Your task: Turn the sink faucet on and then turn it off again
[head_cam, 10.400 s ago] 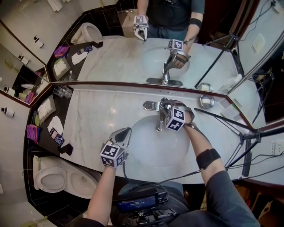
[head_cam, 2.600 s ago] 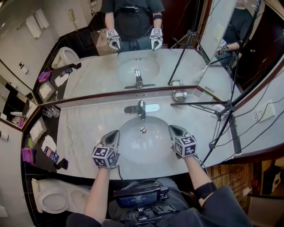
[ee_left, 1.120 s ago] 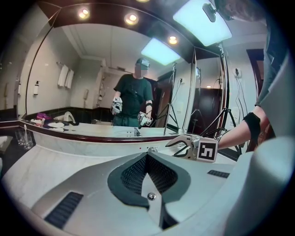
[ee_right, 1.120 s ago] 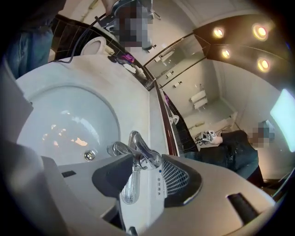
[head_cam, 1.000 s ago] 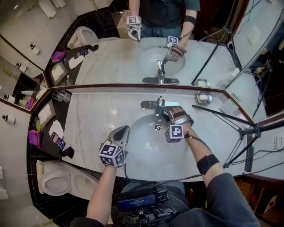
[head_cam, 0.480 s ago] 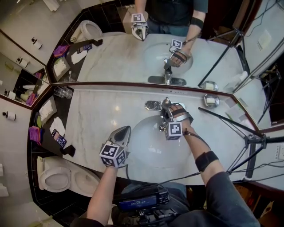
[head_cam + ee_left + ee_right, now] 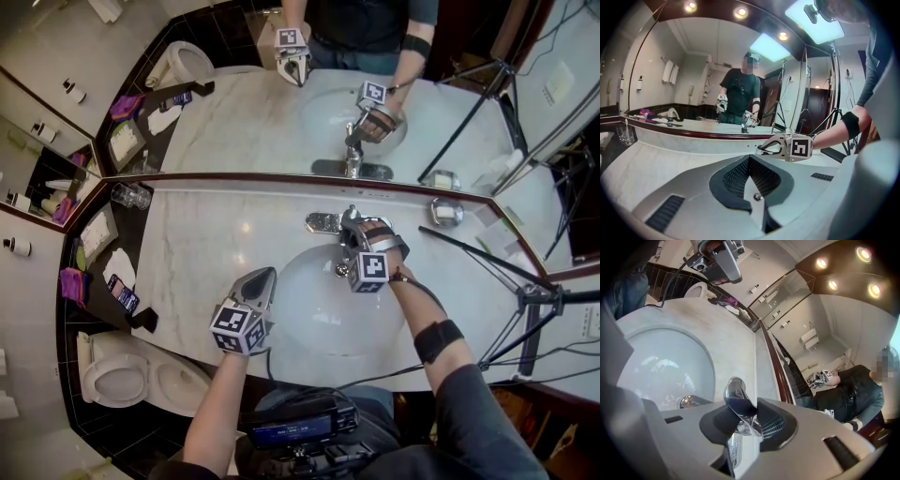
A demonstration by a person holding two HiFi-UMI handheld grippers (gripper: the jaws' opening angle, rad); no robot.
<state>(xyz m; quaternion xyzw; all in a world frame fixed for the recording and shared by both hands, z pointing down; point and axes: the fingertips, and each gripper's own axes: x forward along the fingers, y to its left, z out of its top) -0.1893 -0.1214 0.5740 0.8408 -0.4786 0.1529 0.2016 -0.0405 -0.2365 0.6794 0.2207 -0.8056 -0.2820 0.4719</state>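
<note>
Chrome faucet lever (image 7: 735,397) at the back rim of the sink basin (image 7: 309,309), right gripper (image 7: 353,228) over the basin's back edge, jaws just closing, now narrowed onto the lever with both pads against it, left gripper (image 7: 262,278) above the basin's front-left rim, jaws pressed together.

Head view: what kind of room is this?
A bathroom, possibly a hotel's: a marble counter with an inset sink, a wide wall mirror behind it, and a toilet beside it.
</note>
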